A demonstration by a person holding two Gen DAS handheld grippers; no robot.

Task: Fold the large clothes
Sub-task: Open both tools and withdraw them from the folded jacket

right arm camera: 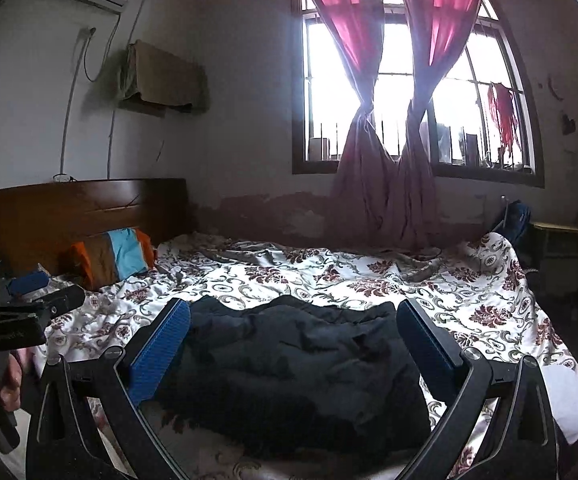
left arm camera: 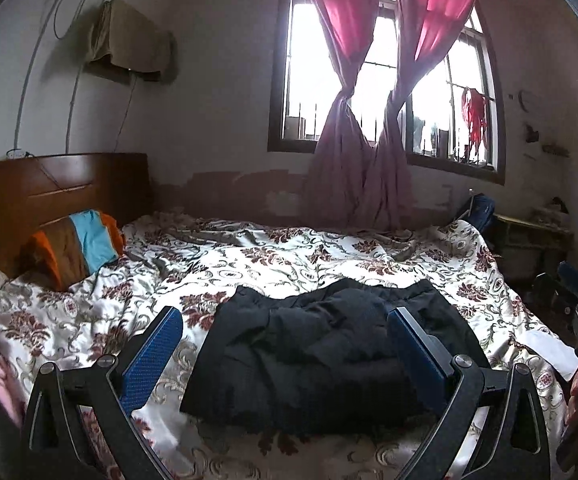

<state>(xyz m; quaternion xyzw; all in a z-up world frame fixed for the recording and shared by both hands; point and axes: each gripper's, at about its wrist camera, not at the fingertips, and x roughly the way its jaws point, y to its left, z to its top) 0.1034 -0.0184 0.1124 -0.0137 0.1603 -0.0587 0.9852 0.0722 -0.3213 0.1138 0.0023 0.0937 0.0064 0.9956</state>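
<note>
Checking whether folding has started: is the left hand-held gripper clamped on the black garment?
No. The left hand-held gripper is open, its blue fingers spread wide above the black garment, which lies loose on the floral bedspread.

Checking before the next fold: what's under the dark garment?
The dark garment lies on the flowered bedspread, which shows all around it. Whatever lies directly beneath is covered.
</note>
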